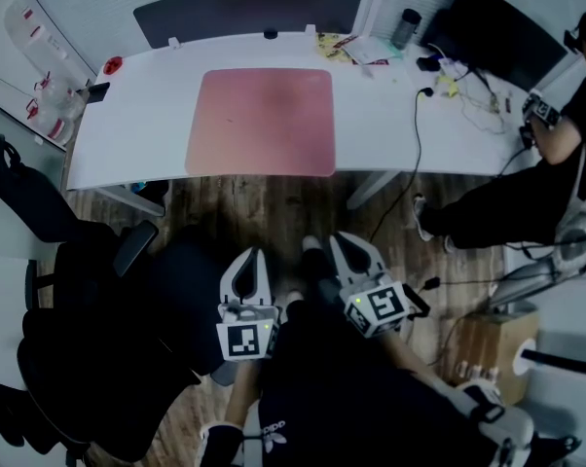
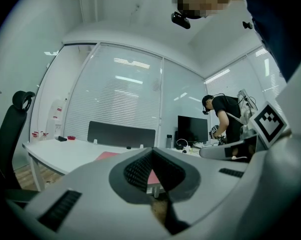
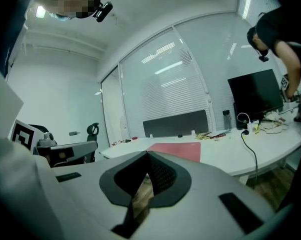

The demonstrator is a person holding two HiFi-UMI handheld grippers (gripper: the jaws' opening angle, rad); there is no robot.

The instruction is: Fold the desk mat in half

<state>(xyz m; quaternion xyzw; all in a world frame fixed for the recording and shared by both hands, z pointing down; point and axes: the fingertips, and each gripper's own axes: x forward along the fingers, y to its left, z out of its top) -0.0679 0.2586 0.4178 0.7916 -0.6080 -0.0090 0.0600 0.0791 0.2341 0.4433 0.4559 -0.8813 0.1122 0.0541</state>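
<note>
White desk (image 1: 128, 134), pink desk mat (image 1: 264, 120) flat — centred, black cable (image 1: 417, 132) right

monitor (image 1: 497, 32) far right on table (image 1: 137, 125) | bottle (image 1: 406, 27) near it | black chair (image 1: 50, 217) left, on wooden floor (image 1: 274, 212) | person (image 1: 556, 163) right

One pink desk mat (image 1: 262, 122) lies on one white desk (image 1: 137, 129). There are two grippers, the left gripper (image 1: 249, 259) and the right gripper (image 1: 351, 245). Also in view are one black monitor (image 1: 497, 32), one dark bottle (image 1: 406, 27), one grey divider panel (image 1: 246, 10), one small red object (image 1: 113, 64) and one other person (image 1: 556, 163).
</note>
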